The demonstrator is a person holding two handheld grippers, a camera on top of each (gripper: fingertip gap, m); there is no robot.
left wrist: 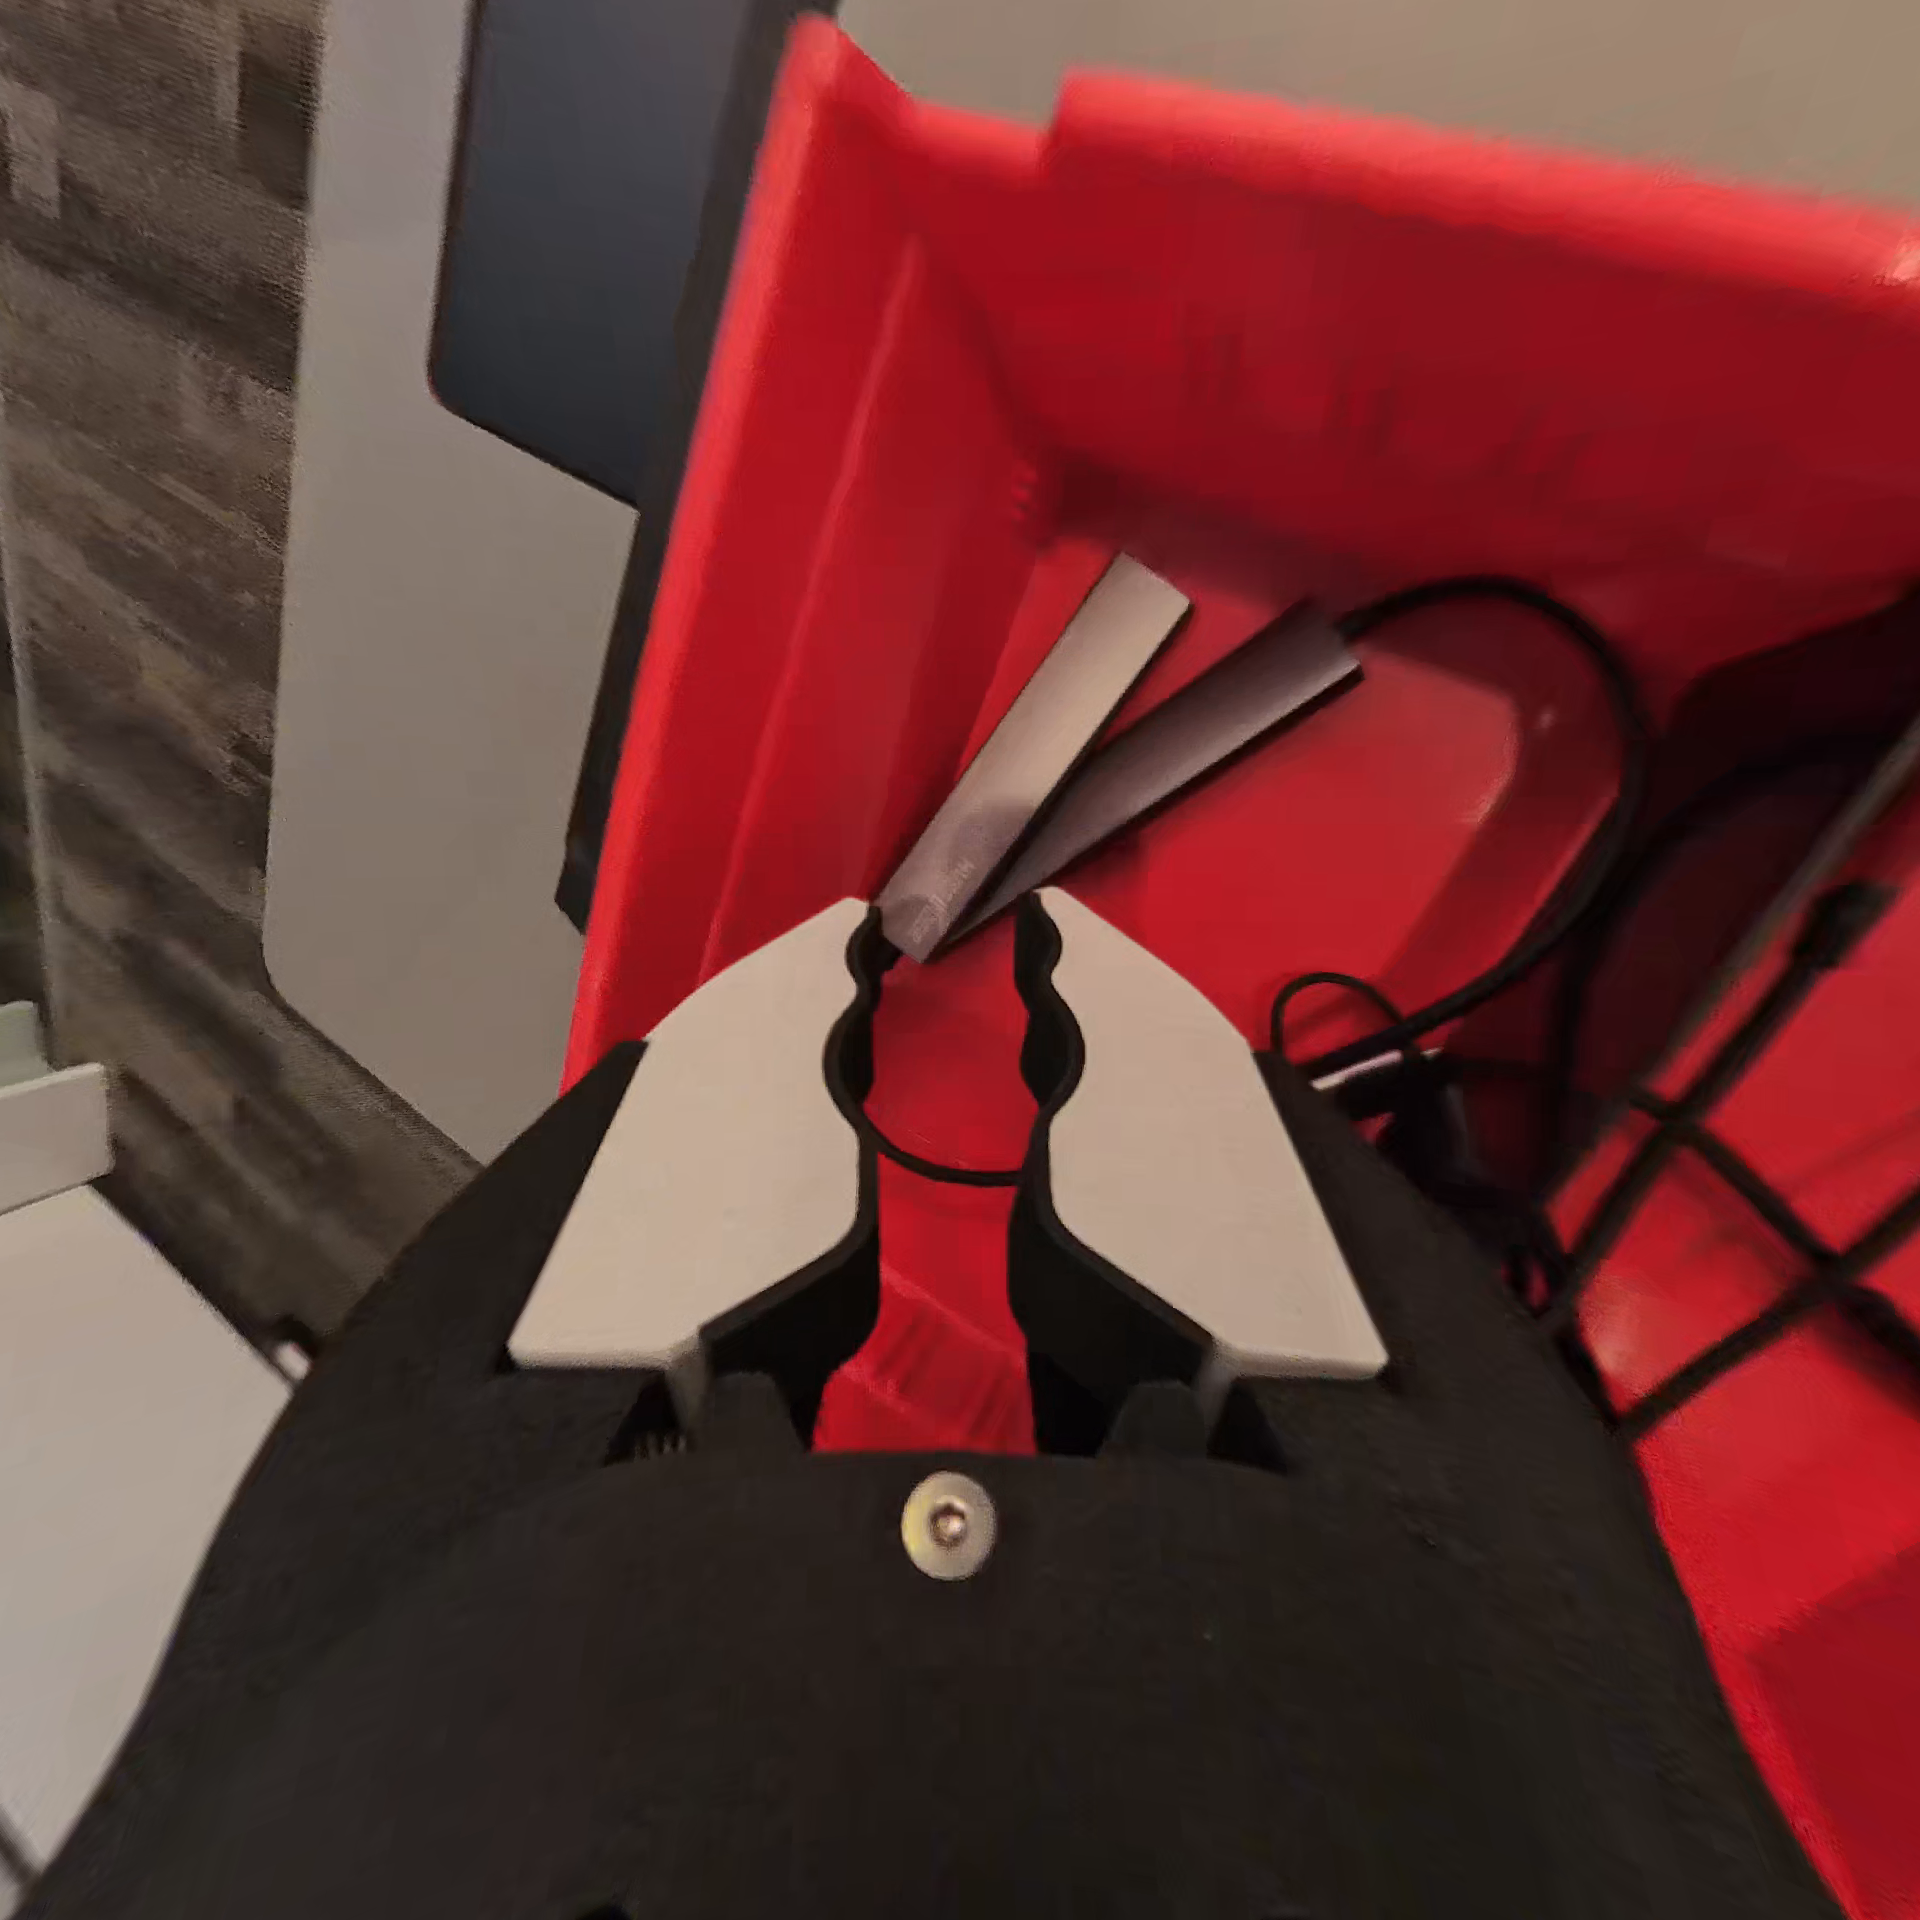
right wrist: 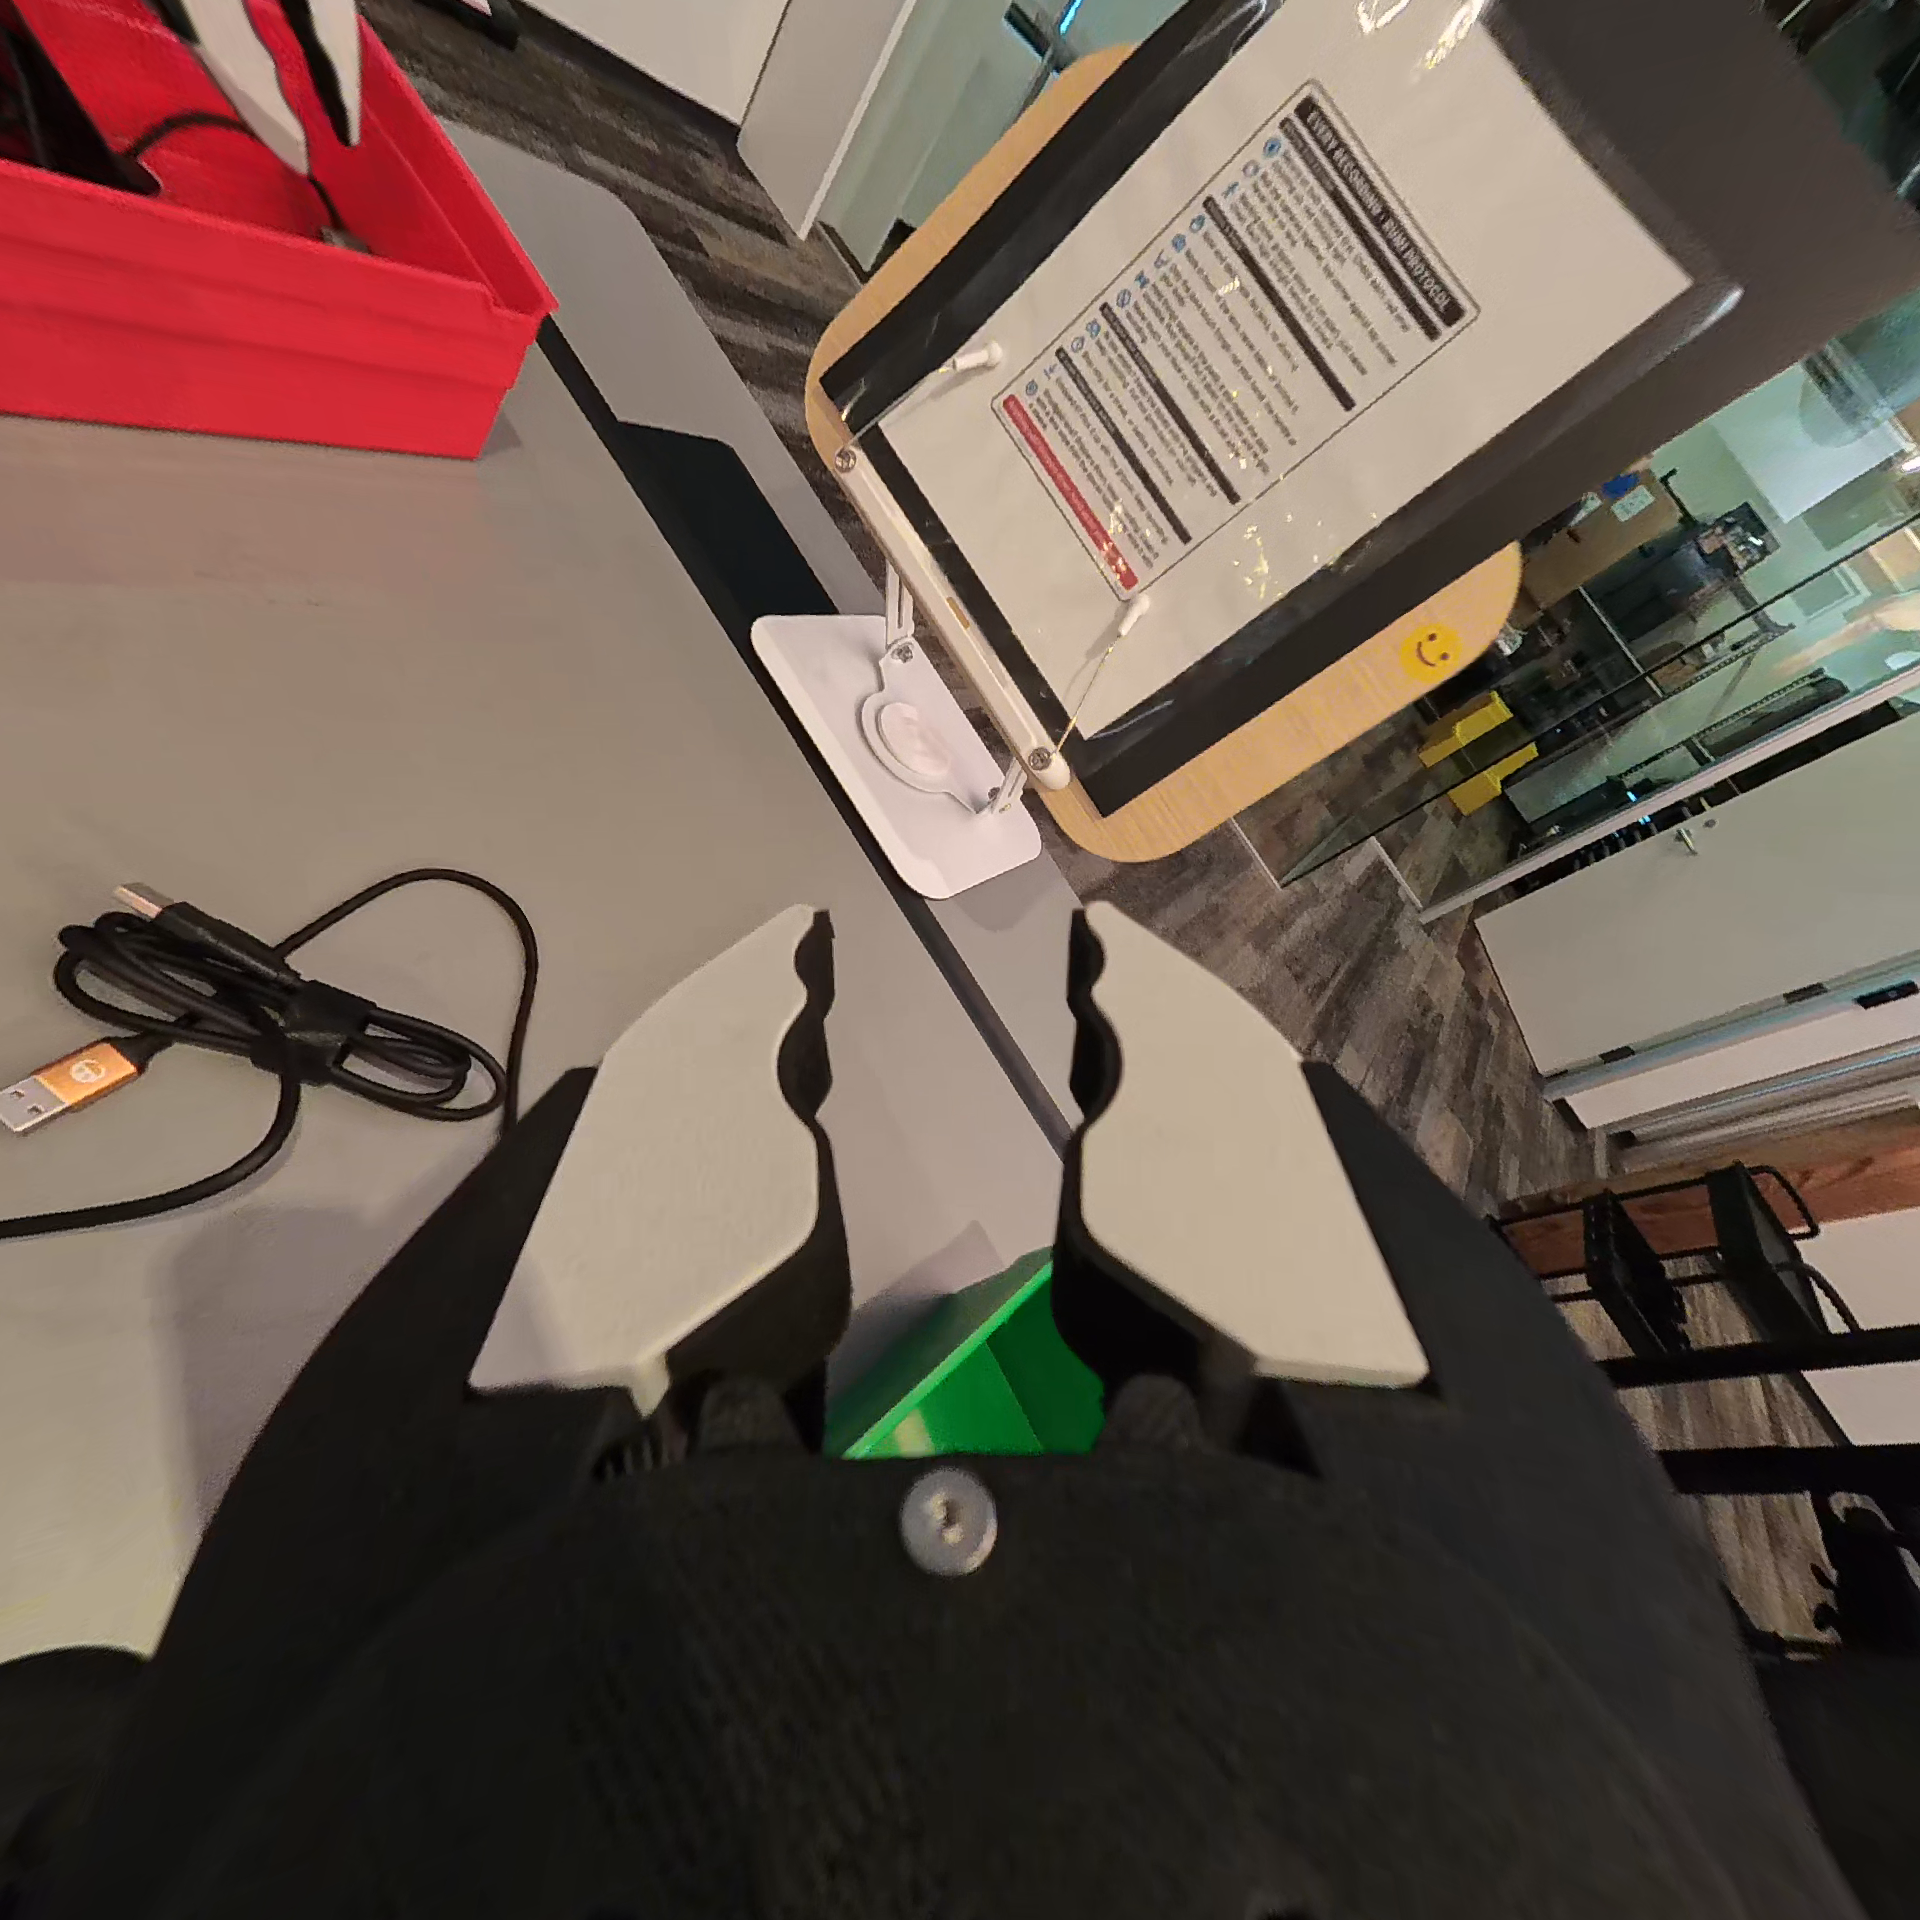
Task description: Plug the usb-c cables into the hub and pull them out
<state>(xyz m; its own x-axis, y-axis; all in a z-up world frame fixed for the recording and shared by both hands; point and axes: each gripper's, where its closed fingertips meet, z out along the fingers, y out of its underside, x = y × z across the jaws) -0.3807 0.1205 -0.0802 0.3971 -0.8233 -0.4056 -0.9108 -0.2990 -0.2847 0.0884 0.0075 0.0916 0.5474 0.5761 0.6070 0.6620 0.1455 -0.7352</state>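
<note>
Grey table (right wrist: 312,675) under everything. Red bin (left wrist: 1351,343) at table's far corner, hub (left wrist: 1023,764) inside, leaning on bin wall, own cord looping beside. Bundled black cable (right wrist: 281,1013) on table, well apart from bin, unplugged. Left gripper (left wrist: 951,914) in bin, jaws apart, tips at hub's near end. Right gripper (right wrist: 951,920) over table edge, jaws apart, empty. Likely just starting: no plugging done.

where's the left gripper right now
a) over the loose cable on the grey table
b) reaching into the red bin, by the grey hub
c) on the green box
b: the left gripper, jaws apart, sits inside the red bin, its tips at the end of the grey hub.
</note>
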